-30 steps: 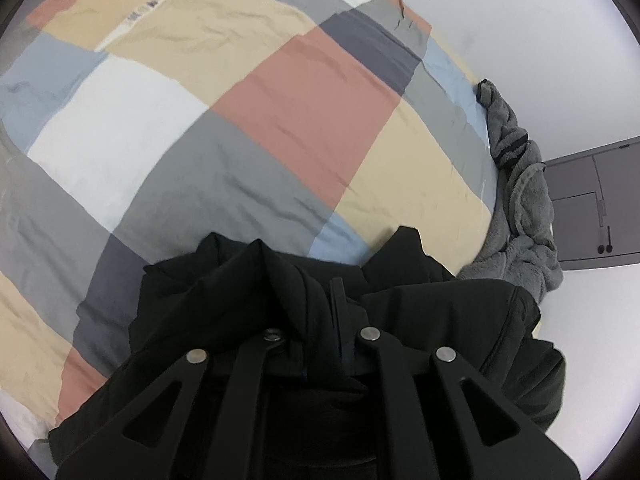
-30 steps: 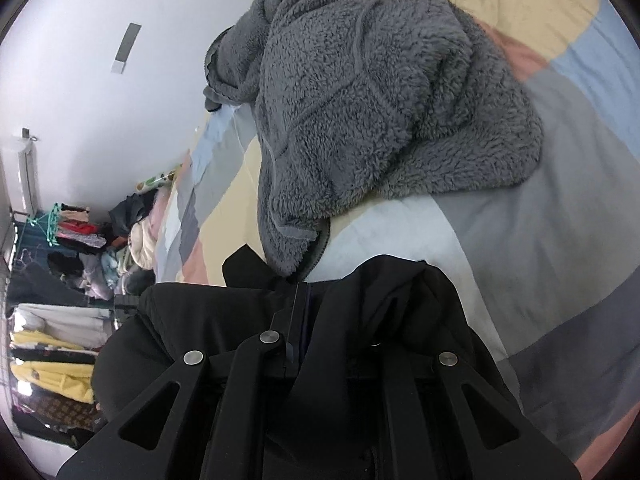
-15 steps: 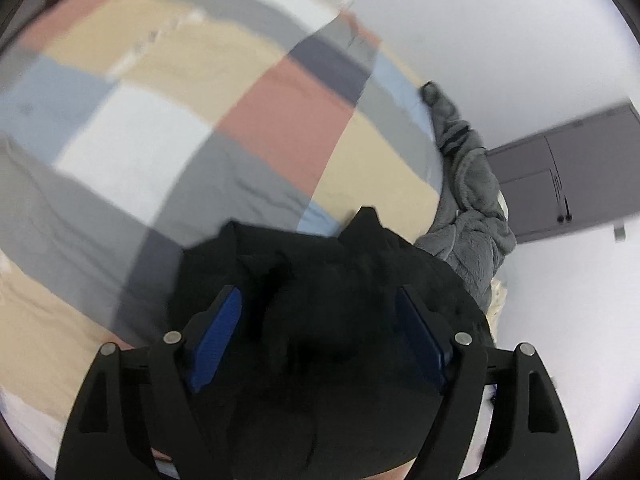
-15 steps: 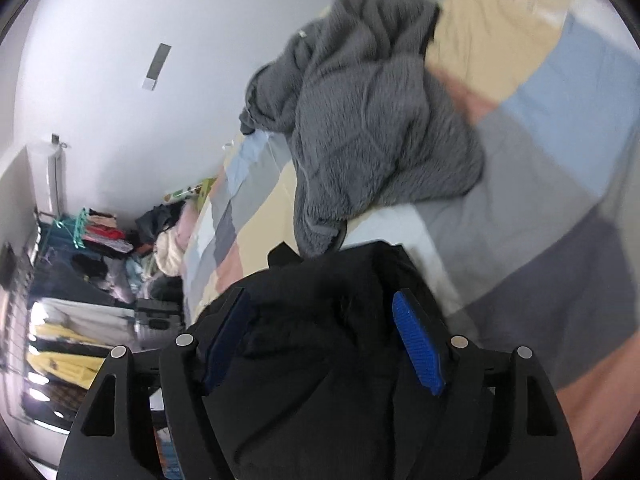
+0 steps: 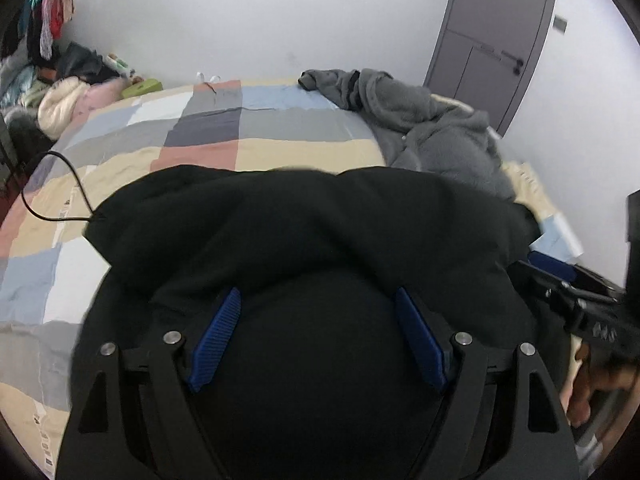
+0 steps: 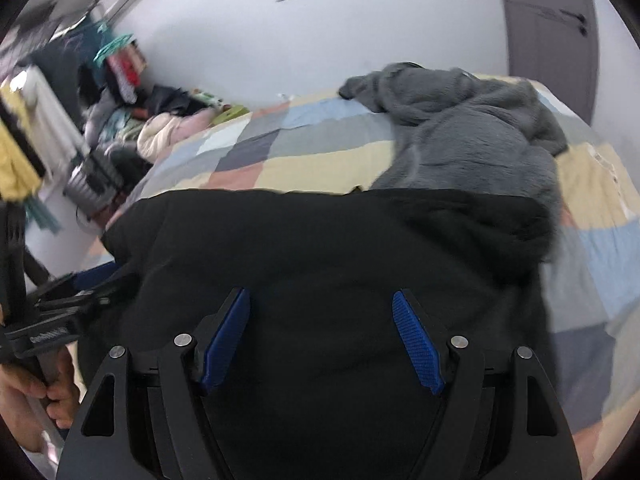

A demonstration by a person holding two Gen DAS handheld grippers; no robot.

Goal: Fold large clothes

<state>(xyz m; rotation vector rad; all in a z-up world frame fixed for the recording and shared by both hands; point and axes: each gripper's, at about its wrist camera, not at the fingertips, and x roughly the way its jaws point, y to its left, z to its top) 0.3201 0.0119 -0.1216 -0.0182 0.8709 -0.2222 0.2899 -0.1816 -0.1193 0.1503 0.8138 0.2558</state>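
A black garment [image 5: 304, 232] lies bunched at the near edge of a bed with a checked cover [image 5: 200, 136]. It also shows in the right wrist view [image 6: 344, 248]. My left gripper [image 5: 316, 300] is open above it, blue pads [image 5: 216, 336] spread wide, holding nothing. My right gripper [image 6: 322, 300] is open too, its blue pads [image 6: 416, 340] apart over the same garment. Each gripper shows at the edge of the other's view. A grey fleece garment [image 5: 432, 128] lies crumpled at the far right of the bed and also shows in the right wrist view [image 6: 464, 128].
A black cable [image 5: 60, 184] runs across the left side of the bed. A pile of clothes [image 5: 60, 92] and hanging clothes [image 6: 24, 128] stand at the left by the wall. A grey door [image 5: 496, 36] is at the back right.
Both grippers were shut on the black garment a second ago. They have opened, let it go and pulled back and up, tilting toward the far wall.
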